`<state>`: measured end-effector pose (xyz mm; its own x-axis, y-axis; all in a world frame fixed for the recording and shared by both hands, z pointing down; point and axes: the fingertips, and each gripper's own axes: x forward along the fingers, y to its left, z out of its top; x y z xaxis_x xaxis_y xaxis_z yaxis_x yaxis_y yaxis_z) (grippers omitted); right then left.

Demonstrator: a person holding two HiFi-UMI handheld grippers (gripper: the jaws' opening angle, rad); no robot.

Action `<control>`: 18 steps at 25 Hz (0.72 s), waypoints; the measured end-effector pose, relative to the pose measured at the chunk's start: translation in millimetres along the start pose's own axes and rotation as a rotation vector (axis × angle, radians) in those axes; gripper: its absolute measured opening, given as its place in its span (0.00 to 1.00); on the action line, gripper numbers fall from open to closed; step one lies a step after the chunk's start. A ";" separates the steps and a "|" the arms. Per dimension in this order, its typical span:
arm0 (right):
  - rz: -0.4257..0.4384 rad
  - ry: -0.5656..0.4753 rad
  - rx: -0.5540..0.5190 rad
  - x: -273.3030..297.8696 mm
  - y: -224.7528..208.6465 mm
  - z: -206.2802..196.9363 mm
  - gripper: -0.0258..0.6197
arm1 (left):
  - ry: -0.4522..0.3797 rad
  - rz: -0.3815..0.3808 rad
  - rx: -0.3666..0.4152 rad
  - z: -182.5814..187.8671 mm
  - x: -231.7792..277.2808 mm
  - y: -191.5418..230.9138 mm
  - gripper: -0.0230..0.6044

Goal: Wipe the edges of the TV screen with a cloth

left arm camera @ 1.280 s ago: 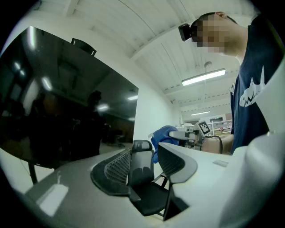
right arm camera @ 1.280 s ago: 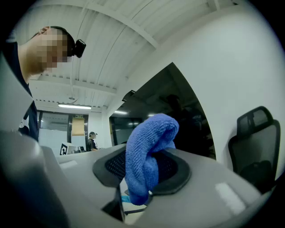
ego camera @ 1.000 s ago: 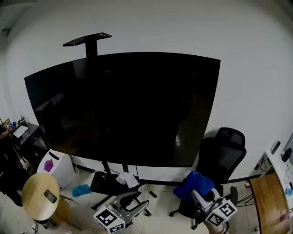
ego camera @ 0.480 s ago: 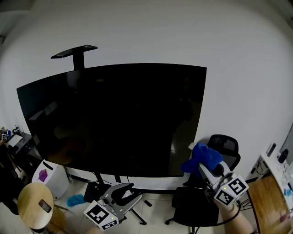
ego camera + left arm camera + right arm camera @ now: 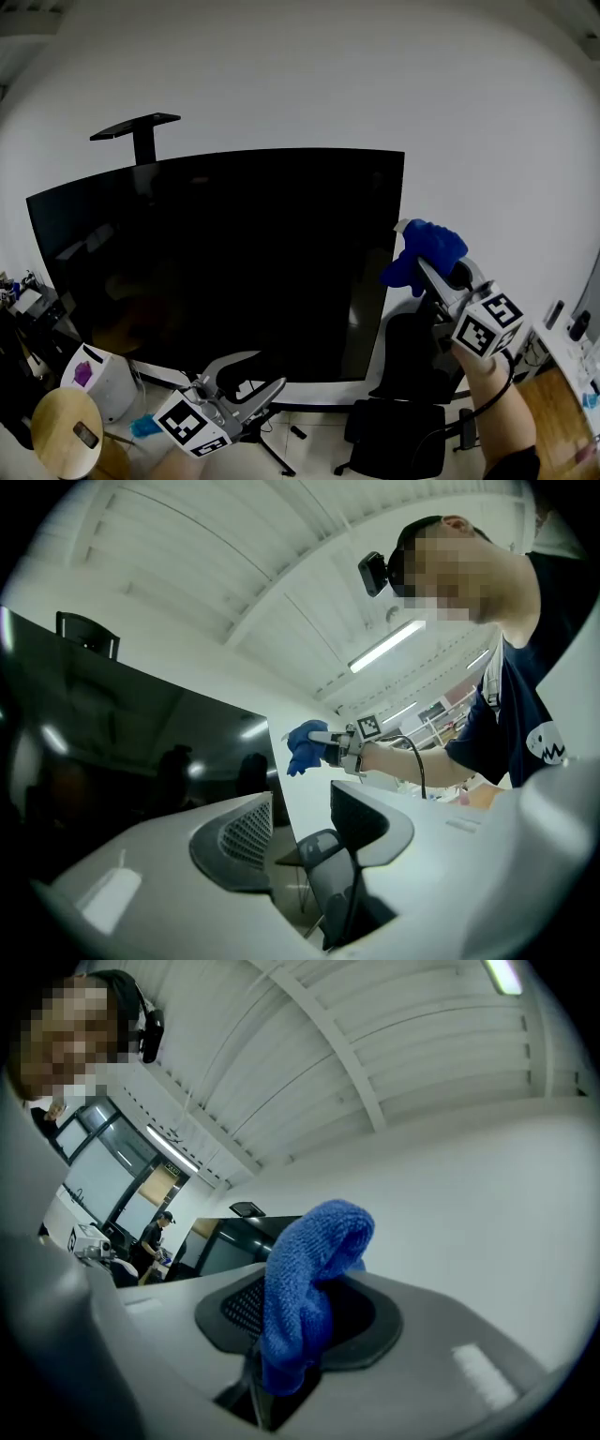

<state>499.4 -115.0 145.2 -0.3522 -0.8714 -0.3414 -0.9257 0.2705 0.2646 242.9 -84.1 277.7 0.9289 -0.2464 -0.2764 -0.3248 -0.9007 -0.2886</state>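
Right gripper (image 5: 421,269) raised at the TV's (image 5: 216,253) right edge, upper half. Its jaws are clamped narrow on a blue cloth (image 5: 431,242), which bunches up over the fingertips. In the head view the cloth's lower fold overlaps the screen edge; contact cannot be told. Left gripper (image 5: 255,388) is low, below the screen's bottom edge, tilted toward the right. Its jaws are partly apart and closing, nothing between them; only a black chair (image 5: 403,412) shows through the gap. The TV stands on a stand against a white wall (image 5: 300,75). Round wooden table (image 5: 56,441) at lower left.
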 end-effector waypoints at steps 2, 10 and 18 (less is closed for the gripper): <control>-0.011 -0.011 -0.030 12.6 -18.0 14.3 0.25 | -0.013 -0.014 0.022 12.6 14.8 5.0 0.32; -0.030 -0.016 -0.077 64.5 -93.4 63.5 0.25 | -0.026 -0.023 0.122 47.1 62.6 16.5 0.35; 0.015 0.011 -0.102 121.8 -126.3 92.0 0.26 | -0.021 0.020 0.132 49.8 91.4 34.5 0.41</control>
<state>560.7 -217.6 -12.8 -0.3638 -0.8721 -0.3274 -0.9012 0.2407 0.3603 307.8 -119.9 196.8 0.9186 -0.2549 -0.3019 -0.3649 -0.8404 -0.4007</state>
